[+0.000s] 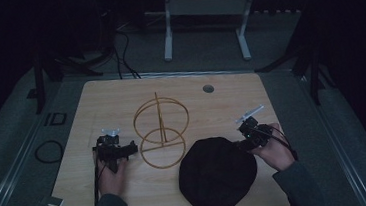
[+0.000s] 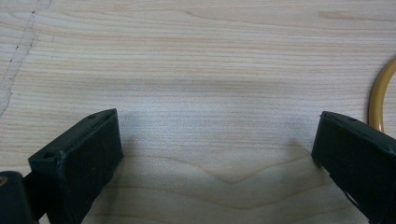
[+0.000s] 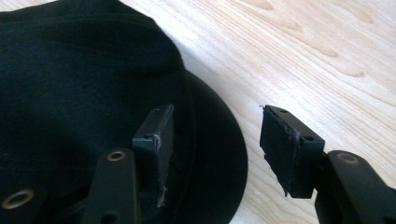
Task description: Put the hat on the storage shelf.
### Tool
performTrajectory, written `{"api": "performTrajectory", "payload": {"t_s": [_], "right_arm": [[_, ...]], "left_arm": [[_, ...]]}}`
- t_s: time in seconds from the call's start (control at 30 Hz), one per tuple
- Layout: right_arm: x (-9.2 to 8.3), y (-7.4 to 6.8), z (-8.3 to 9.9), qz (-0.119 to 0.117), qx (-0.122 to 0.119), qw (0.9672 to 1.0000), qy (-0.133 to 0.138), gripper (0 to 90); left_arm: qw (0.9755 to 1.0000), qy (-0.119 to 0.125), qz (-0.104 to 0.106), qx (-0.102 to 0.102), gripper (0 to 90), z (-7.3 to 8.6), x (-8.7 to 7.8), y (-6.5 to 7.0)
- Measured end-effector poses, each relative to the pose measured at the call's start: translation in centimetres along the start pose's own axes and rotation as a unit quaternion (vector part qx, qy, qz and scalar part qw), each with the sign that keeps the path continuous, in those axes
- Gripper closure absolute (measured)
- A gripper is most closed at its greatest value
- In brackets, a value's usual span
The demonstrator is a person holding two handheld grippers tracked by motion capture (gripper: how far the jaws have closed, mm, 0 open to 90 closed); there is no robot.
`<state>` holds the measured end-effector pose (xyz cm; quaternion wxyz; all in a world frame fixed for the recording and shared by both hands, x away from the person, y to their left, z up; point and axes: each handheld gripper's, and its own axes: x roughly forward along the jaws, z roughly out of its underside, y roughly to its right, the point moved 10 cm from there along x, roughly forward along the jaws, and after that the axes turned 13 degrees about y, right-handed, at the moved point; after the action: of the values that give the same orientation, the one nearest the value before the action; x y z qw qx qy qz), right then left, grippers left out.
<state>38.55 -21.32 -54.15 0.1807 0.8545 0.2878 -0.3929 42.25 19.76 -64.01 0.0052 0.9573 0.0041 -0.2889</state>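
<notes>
The right gripper (image 3: pixel 215 140) is seen with its jaws parted to a moderate gap, straddling the rim of the flat black fabric cap (image 3: pixel 84 79): one jaw lies over the dark cloth, the other over bare wood just beside the brim. Nothing is clamped between them, and whether the inner jaw actually touches the cloth cannot be told. In the high view this gripper (image 1: pixel 248 136) is held by the right hand (image 1: pixel 274 151) at the cap's (image 1: pixel 217 174) far right side, near the right edge of the light wooden tabletop (image 1: pixel 105 97).

The left gripper (image 2: pixel 215 144) is held wide open above bare wood, with nothing between its jaws. Just beside one jaw, a short arc of the yellow wire ring stand (image 2: pixel 379 100) is seen. In the high view the left gripper (image 1: pixel 117 150) is gripped by the left hand (image 1: pixel 111 177) toward the left edge of the tabletop, its jaws pointing at the stand (image 1: pixel 162 131).

The stand is placed near the middle of the tabletop, with a flat ring on the wood, an upright rod and an upright ring. The cap lies toward the near edge, just beside the stand's base ring. A small round grey grommet (image 1: pixel 208 88) is set near the far edge.
</notes>
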Motion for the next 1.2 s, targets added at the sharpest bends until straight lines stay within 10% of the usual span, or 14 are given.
{"api": "performTrajectory", "payload": {"t_s": [1.2], "right_arm": [[1.3, -2.2, 3.8, -0.052, 0.083, 0.9922, -0.076, 41.1]], "left_arm": [[1.0000, 0.000, 0.000, -0.001, 1.2, 0.0, 0.0, 0.0]]}}
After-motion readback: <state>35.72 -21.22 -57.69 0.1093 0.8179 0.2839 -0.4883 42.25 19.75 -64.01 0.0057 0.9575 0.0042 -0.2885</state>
